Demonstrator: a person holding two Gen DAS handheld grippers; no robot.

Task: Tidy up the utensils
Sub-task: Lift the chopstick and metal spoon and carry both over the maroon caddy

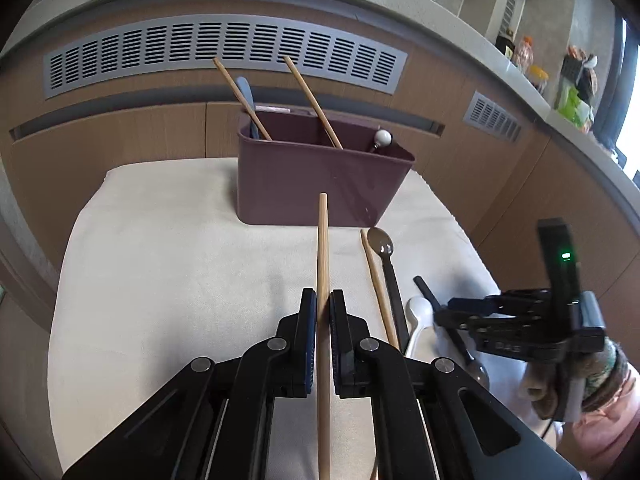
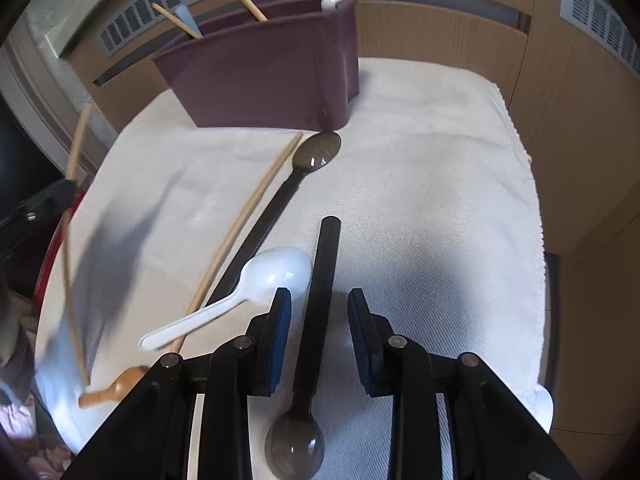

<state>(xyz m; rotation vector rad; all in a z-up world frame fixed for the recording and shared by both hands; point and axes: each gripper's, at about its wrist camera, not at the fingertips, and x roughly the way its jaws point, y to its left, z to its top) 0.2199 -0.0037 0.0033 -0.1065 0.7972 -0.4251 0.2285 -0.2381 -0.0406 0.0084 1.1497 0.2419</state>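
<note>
Two hand-held grippers: you work both at once, each over the cloth-covered table (image 1: 168, 240).
Table: it carries the holder at the far end and the loose utensils nearer you, toward your right.
Holder: the maroon utensil holder (image 1: 320, 184) stands upright on the cloth and already has two chopsticks, a blue handle and a white-knobbed piece in it.
Left hand-held gripper (image 1: 322, 312): you have it clenched on a wooden chopstick (image 1: 322, 264), the stick running straight out between the pads toward the holder.
Right hand-held gripper (image 2: 318, 312): its pads stand apart on either side of the black spoon (image 2: 320, 300); they do not press on it, so nothing is grasped yet.
Black spoon: it lies flat on the cloth, handle pointing away, bowl toward you under the gripper body.
Other loose pieces: a white spoon (image 2: 256, 284) touches the black spoon's left side; a second dark spoon (image 2: 304, 164) and another chopstick (image 2: 248, 216) lie beside each other nearer the holder.
Step in hand: I judge one chopstick is on its way to the holder while the black spoon is lined up for pickup.
Next move: carry the chopstick over the holder's rim, tip it downward, then let go; close the right pads squarely on the handle without catching the white spoon.
</note>
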